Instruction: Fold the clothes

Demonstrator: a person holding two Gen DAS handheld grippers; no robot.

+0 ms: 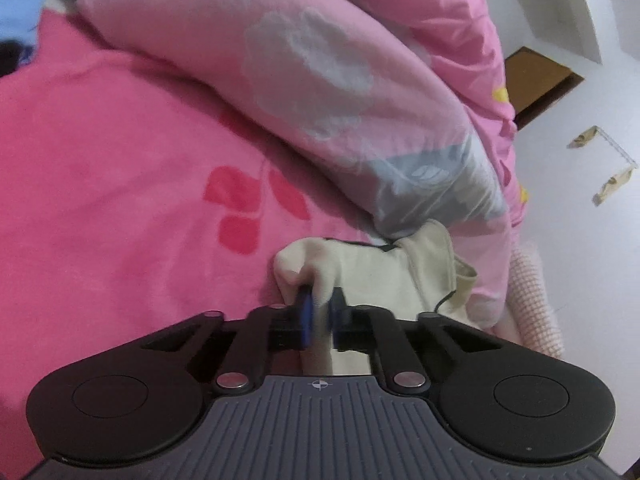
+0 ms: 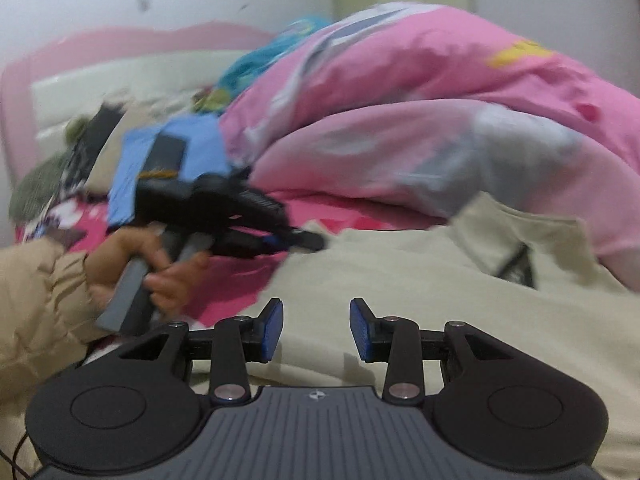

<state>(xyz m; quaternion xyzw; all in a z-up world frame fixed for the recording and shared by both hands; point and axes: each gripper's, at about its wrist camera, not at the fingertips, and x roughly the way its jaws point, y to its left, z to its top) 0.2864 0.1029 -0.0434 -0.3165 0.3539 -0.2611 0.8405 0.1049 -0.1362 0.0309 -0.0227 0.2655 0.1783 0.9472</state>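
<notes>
A cream garment (image 2: 400, 280) lies spread on the pink bed sheet (image 1: 120, 160). In the left wrist view my left gripper (image 1: 320, 300) is shut on a bunched edge of this cream garment (image 1: 384, 276), and the cloth rises in a fold just past the blue pads. The right wrist view shows that same left gripper (image 2: 316, 242) pinching the garment's far left edge, held by a person's hand (image 2: 152, 264) in a beige sleeve. My right gripper (image 2: 316, 320) hovers open over the near part of the garment. Nothing is between its blue pads (image 2: 362, 332).
A bulky pink duvet (image 1: 320, 80) is heaped behind the garment and overlaps its far right corner. More clothes, including a blue cloth (image 2: 192, 140), are piled by the padded headboard (image 2: 120, 72). A brown box (image 1: 540, 76) stands by the white wall beyond the bed.
</notes>
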